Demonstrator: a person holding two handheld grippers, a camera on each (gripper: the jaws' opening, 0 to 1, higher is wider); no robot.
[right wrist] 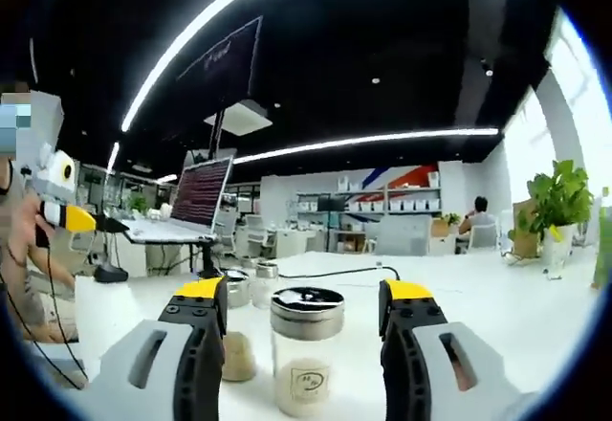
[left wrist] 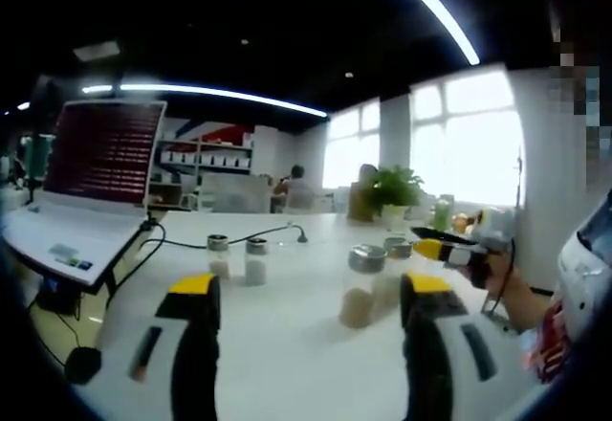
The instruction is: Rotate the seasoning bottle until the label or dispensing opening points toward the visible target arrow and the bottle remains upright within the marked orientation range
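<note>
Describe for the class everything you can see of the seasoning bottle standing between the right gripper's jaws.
The seasoning bottle is a clear jar, seemingly glass, with a shiny silver metal lid. Pale granular seasoning fills roughly its lower half, and a small round label faces the camera. It stands upright on the white table, between the open jaws of the right hand-held gripper, which do not appear to touch it. A similar jar sits just behind, to its left in this view.
</note>
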